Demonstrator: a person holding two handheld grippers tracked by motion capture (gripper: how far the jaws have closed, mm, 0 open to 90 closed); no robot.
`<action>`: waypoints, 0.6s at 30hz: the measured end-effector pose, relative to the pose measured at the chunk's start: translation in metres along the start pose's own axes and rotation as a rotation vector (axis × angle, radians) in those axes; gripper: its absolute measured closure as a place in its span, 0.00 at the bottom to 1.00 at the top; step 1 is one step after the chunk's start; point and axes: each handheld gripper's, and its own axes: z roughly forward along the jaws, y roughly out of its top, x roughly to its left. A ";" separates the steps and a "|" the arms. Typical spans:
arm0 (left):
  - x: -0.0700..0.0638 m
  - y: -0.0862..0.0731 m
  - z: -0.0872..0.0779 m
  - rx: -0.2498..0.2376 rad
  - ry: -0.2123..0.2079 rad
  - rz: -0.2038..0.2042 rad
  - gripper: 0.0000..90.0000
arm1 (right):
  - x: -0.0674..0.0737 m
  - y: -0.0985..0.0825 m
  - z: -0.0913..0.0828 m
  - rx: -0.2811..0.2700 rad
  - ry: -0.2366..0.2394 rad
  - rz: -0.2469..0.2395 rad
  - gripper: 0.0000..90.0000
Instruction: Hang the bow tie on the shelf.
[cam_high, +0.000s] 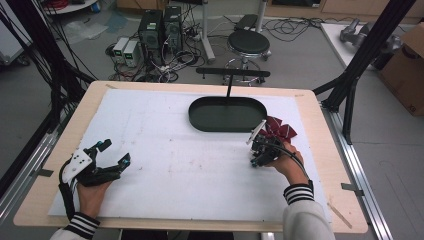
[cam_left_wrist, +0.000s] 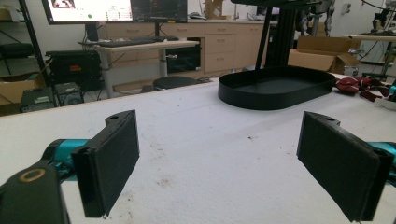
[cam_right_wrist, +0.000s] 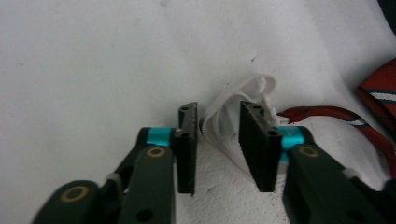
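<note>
White-covered table (cam_high: 175, 165); black oval tray (cam_high: 227, 114) at the far centre. Red striped fabric piece (cam_high: 280, 131) lies just right of the tray. Left gripper (cam_high: 114, 152) rests near-left, jaws wide apart, nothing between them. Right gripper (cam_right_wrist: 217, 140) sits beside the fabric, jaws closing around a white elastic strap (cam_right_wrist: 243, 100); firm grip — can't tell.

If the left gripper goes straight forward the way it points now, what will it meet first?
Probably the black oval tray. The left gripper is open over bare white table cover, and the tray sits ahead, slightly right of its centre line, so it might pass the tray's left edge.
</note>
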 end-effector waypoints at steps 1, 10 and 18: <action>0.000 0.000 0.000 0.001 -0.001 0.000 0.15 | 0.000 0.000 0.000 0.003 0.000 -0.001 0.83; 0.000 0.000 0.000 0.000 -0.001 0.000 0.15 | -0.001 0.001 -0.001 0.012 -0.001 0.028 0.97; 0.000 0.000 0.000 0.000 0.000 0.000 0.15 | -0.002 0.000 -0.016 -0.107 -0.024 0.058 0.97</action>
